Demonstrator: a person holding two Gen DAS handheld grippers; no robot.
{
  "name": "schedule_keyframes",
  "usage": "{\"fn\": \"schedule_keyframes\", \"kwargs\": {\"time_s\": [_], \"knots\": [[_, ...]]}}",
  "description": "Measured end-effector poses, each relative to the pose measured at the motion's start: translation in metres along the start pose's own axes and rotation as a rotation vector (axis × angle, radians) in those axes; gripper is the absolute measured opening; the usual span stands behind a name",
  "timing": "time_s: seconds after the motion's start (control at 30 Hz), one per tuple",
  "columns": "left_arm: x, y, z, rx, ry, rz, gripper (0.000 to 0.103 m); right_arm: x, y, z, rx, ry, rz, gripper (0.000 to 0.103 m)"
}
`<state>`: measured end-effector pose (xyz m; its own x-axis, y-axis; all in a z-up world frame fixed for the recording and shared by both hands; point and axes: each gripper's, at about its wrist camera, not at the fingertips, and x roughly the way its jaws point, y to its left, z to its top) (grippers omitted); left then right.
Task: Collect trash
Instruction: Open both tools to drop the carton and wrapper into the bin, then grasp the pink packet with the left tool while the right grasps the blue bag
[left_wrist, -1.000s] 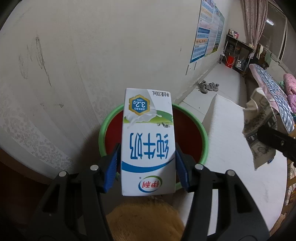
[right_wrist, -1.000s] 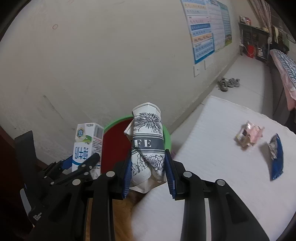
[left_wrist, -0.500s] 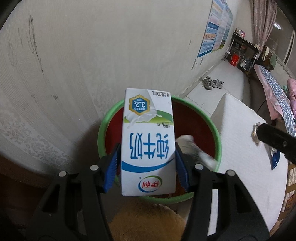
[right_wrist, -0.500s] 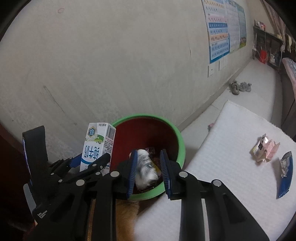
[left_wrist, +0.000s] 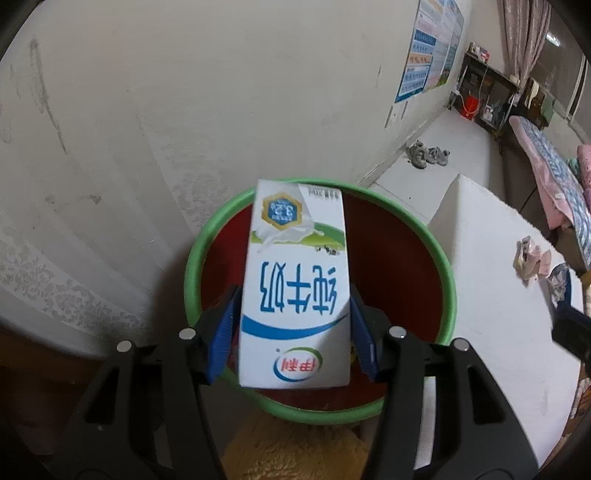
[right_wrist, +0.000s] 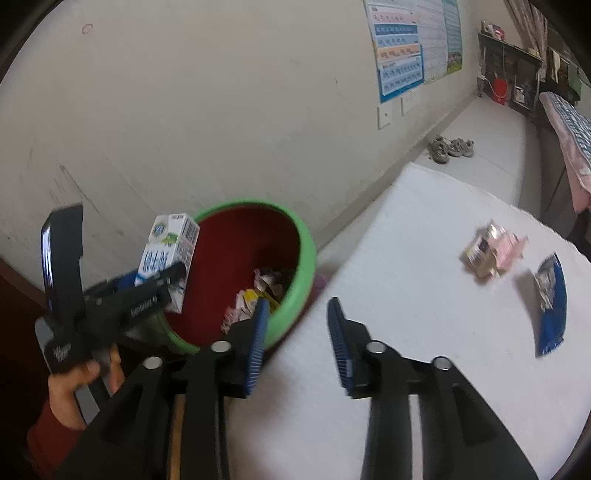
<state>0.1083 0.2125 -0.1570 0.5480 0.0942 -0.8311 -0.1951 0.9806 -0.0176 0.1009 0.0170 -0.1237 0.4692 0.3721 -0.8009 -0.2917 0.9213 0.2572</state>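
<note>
Bin (left_wrist: 441, 258): my landmark; green rim, red inside, against the wall, beside the white table (right_wrist: 424, 258).
Milk carton (left_wrist: 295, 295): directly over the bin's mouth, long axis running away from me along my left fingers.
Left gripper (left_wrist: 293, 332): nearer the bin; pads clamp the carton's sides, jaws easing open.
Right gripper (right_wrist: 295, 332): empty, jaws opening, just beside the bin's rim.
Wrappers (right_wrist: 495, 253): well apart from the bin, on the table.

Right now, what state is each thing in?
Milk carton: upside down between left gripper pads, over the bin.
Left gripper: jaws opening.
Right gripper: empty, jaws opening.
Bin: holds wrappers.
Pink wrapper: on the table.
Blue wrapper: on the table.
</note>
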Motion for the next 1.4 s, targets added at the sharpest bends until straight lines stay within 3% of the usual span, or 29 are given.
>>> {"fn": "schedule_keyframes", "kwargs": {"time_s": [0.07,0.33,0.47,0.53,0.6,0.7,0.83,0.9,0.97,1.1,1.17,1.23,1.4], "knots": [[0.000,-0.002,-0.001,0.004,-0.004,0.010,0.064,-0.002,-0.006,-0.008,0.007,0.006,-0.013,0.038],[-0.004,-0.009,-0.007,0.001,0.010,0.028,0.068,-0.014,-0.067,-0.043,0.078,0.026,-0.127,0.046],[-0.008,-0.017,-0.012,0.026,0.013,0.041,0.068,-0.029,-0.135,-0.049,0.176,0.007,-0.254,0.048],[-0.010,-0.024,-0.013,0.033,0.013,0.041,0.068,-0.039,-0.174,-0.045,0.232,-0.020,-0.329,0.055],[-0.011,-0.035,-0.014,0.041,0.017,0.033,0.068,-0.042,-0.212,-0.038,0.291,-0.021,-0.375,0.056],[-0.013,-0.066,-0.015,0.093,0.023,0.009,0.068,-0.034,-0.249,-0.024,0.341,-0.001,-0.372,0.064],[-0.016,-0.115,-0.017,0.159,0.028,-0.056,0.068,-0.006,-0.268,-0.013,0.314,0.042,-0.371,0.063],[-0.017,-0.140,-0.021,0.194,0.034,-0.098,0.068,0.007,-0.272,-0.013,0.297,0.073,-0.346,0.037],[-0.015,-0.165,-0.025,0.232,0.042,-0.120,0.068,0.012,-0.275,-0.019,0.293,0.091,-0.332,0.030],[-0.008,-0.214,-0.026,0.287,0.058,-0.185,0.069,-0.019,-0.275,-0.039,0.340,0.011,-0.263,0.024],[-0.002,-0.245,-0.019,0.326,0.045,-0.215,0.077,-0.040,-0.272,-0.055,0.374,-0.025,-0.230,0.024],[0.007,-0.274,-0.010,0.359,0.032,-0.240,0.079,-0.055,-0.265,-0.069,0.406,-0.044,-0.209,0.024],[0.041,-0.335,0.016,0.342,0.068,-0.327,0.079,-0.087,-0.245,-0.114,0.493,-0.054,-0.144,0.024]]}}
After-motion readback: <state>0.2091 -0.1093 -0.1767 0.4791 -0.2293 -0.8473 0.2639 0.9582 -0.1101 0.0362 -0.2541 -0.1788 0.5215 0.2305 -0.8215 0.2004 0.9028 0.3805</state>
